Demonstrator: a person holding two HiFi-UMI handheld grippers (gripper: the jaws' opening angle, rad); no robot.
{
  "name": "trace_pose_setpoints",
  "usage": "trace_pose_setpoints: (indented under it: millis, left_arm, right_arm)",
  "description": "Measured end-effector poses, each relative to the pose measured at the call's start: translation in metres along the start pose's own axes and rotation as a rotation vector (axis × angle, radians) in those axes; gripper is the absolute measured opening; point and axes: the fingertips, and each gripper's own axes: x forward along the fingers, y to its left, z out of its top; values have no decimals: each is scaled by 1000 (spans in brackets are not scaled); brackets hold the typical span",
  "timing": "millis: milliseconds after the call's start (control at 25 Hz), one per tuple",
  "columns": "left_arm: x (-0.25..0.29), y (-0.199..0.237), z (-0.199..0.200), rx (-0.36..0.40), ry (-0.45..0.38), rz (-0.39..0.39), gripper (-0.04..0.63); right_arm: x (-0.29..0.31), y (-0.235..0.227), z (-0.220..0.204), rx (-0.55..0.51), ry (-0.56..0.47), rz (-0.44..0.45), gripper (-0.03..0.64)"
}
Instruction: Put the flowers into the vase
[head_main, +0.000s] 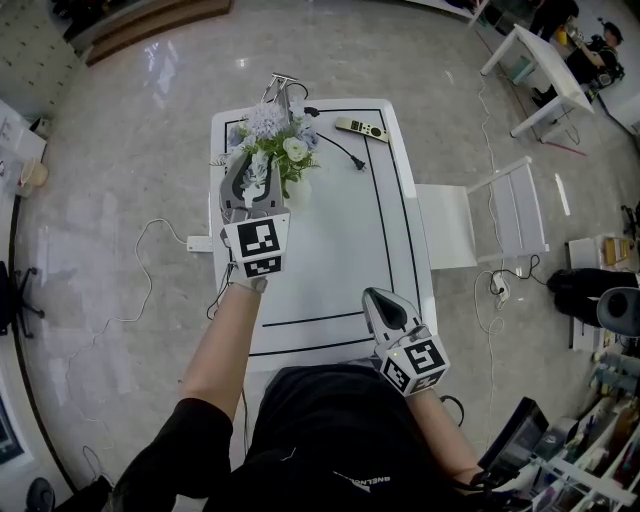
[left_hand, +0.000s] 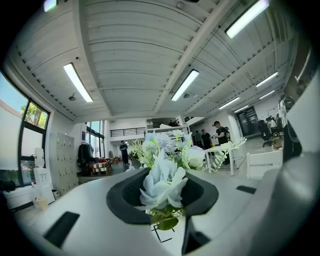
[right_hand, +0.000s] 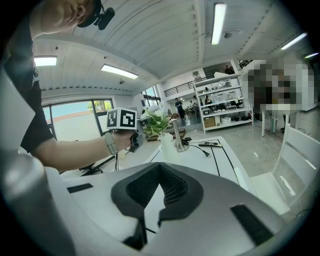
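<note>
**Head view**
- Table (head_main: 330, 260): white top with a black rectangle drawn on it.
- Vase (head_main: 298, 190): white, standing at the table's far left. It holds a bouquet (head_main: 272, 130) of pale blue and white blooms with green leaves.
- Left gripper (head_main: 248, 178): over the table's left edge, pointing at the bouquet. A pale blue flower (head_main: 258, 170) sits between its fingers, just beside the bouquet on the near side.
- Right gripper (head_main: 372, 295): at the table's near edge, well apart from the vase, with its fingers drawn to a point.
- Remote control (head_main: 361, 128) and black cable (head_main: 340, 150): on the far part of the table, to the right of the vase.
- Metal stand (head_main: 283, 88): at the far edge, behind the bouquet.
- White chair (head_main: 490, 215): on the floor to the right of the table.

**Left gripper view**
- Fingers (left_hand: 125, 200): clamped on the pale blue flower's stem. The bloom fills the dark opening and a green leaf hangs below it.
- The bouquet stands close behind the bloom.

**Right gripper view**
- Fingers (right_hand: 180, 187): together at the tips, with nothing between them. Bare table shows through the notch.
- The vase stands upright near the far end of the table, with the metal stand just to its right and the remote control beyond.
- The left gripper is held beside the vase, on its left.
</note>
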Motion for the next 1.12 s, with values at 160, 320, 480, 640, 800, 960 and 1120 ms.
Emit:
trace_pose_setpoints:
  millis: [160,320,480,640,800,960,1120]
  left_arm:
    - [-2,-7,-4,4,18,-29,121]
    - [-5,-18,-11,19,36,-58,137]
    - [-9,-27,-14,25,34,-85,160]
    - [-12,-27,-14,20,37,-102,201]
    - [-14,-25,-12,7,40,-111,233]
    - [-16,-24,-6,8,27,-110,256]
    - [-19,-26,-2,12,13,-114,258]
  right_arm:
    - [-1,1,0,-1,1,0,2]
    - [-2,0,0,-1,1,2,2]
    - [-2,0,-2,-3,2,5,0]
    - [-2,4,-3,-4,3,11,2]
    - [-3,5,-3,-5,2,13,2]
    - [-5,6,-2,-6,2,17,0]
    - [-6,6,-4,-6,2,18,2]
